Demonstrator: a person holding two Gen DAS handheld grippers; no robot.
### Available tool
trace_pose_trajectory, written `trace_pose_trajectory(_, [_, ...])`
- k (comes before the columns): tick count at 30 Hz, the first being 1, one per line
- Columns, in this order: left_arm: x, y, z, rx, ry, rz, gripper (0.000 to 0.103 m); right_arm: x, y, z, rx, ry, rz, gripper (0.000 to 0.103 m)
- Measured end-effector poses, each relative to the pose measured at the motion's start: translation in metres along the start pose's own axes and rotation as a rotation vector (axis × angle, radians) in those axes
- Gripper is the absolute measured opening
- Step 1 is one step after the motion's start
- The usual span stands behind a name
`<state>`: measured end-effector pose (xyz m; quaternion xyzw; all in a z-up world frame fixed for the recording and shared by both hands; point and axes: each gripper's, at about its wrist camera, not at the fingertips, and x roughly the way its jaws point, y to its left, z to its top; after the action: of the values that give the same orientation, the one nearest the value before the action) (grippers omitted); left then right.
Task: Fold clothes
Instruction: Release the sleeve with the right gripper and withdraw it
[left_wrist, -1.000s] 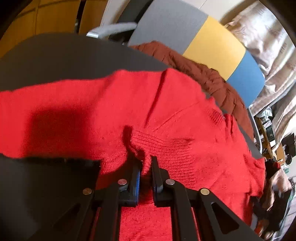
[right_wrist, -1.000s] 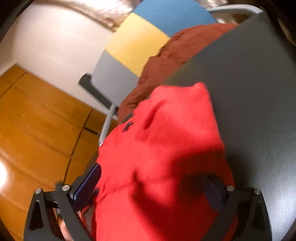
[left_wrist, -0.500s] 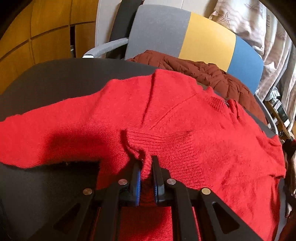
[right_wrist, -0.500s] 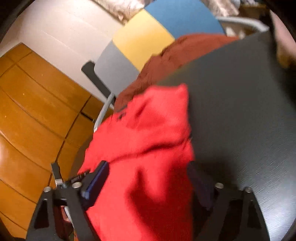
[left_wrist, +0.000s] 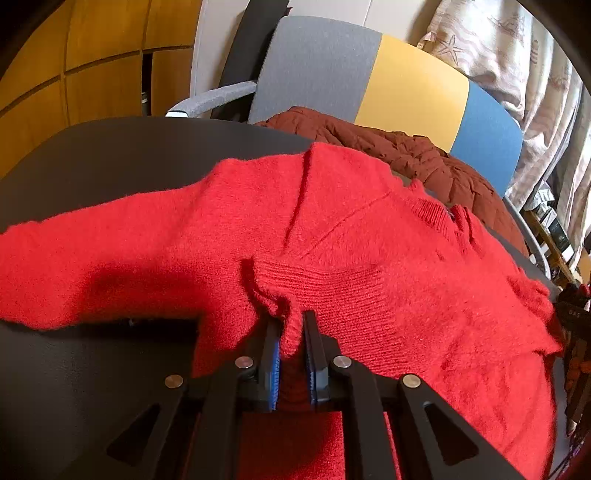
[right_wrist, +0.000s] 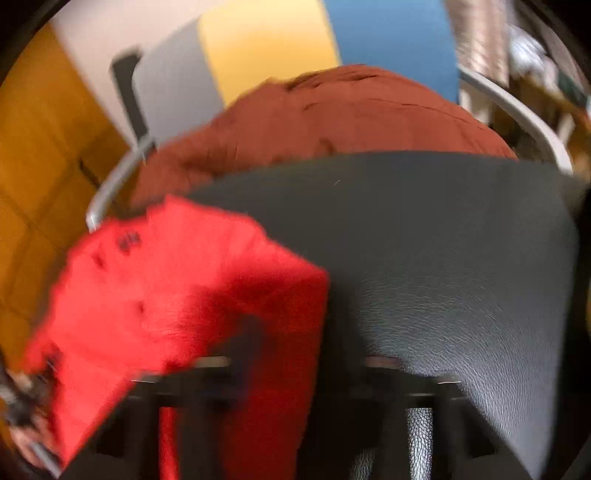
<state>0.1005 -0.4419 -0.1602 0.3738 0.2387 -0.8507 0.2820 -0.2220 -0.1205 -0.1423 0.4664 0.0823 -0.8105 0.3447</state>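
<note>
A red knitted sweater lies spread on the dark table, one sleeve reaching left. My left gripper is shut on a bunched fold of its ribbed hem, lifted slightly off the cloth. In the right wrist view, which is motion-blurred, the sweater's right edge lies between the fingers of my right gripper. Those fingers stand much closer together than before. The blur hides whether they pinch the cloth.
A chair with a grey, yellow and blue back stands behind the table, a rust-brown jacket heaped on its seat. Bare table stretches right of the sweater. Wooden panels are on the left and curtains on the right.
My left gripper kept its hold on the hem and tilted up a little. My right gripper swung right along the sweater's edge, and its fingers narrowed from wide open.
</note>
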Motion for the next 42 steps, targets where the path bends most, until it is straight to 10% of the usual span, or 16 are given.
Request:
trace_pose_trajectory(11, [-0.012,-0.021,0.035,0.091,-0.069,0.058,0.010,-0.010,-0.040,-0.017,0.165,-0.133,-0.142,0.011])
trace_pose_trajectory(17, [0.005,-0.009,0.045,0.018,0.035,-0.043,0.010,-0.033,-0.034,-0.018,0.129,-0.153,-0.188,0.037])
trace_pose_trajectory(28, [0.027,0.001,0.057,-0.070,0.165,-0.154,0.018,-0.037,0.060,-0.029,-0.085,-0.116,0.002,0.037])
trace_pose_trajectory(38, [0.022,-0.019,0.083,0.042,0.018,0.057,0.007,-0.013,0.061,-0.039,-0.010,-0.161,-0.154,0.038])
trace_pose_trajectory(42, [0.039,-0.025,0.047,0.140,-0.029,0.159,0.014,-0.011,0.069,-0.042,-0.057,-0.153,-0.154,0.059])
